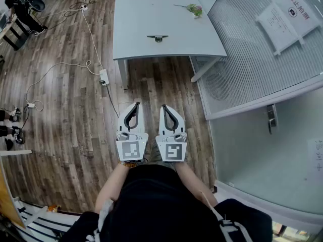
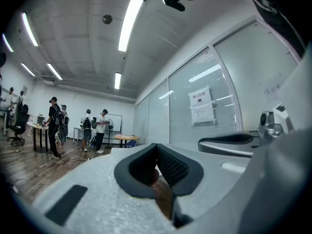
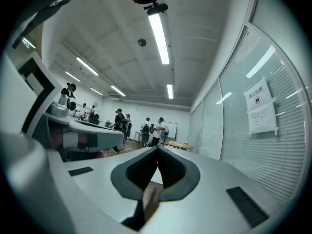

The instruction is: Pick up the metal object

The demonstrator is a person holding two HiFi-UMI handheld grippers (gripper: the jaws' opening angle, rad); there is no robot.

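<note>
Head view steeply above table [image 1: 166, 14]; others level.

Too small or cropped to make out

The metal object [image 1: 157, 37] on the table [image 1: 136, 29] is too small to tell its kind. So is the pink-and-green thing [image 1: 195, 9] at the table's far right. The notice [image 1: 286, 15] further right has unreadable print, and the person's body [image 1: 151, 205] runs off the near edge.
</note>
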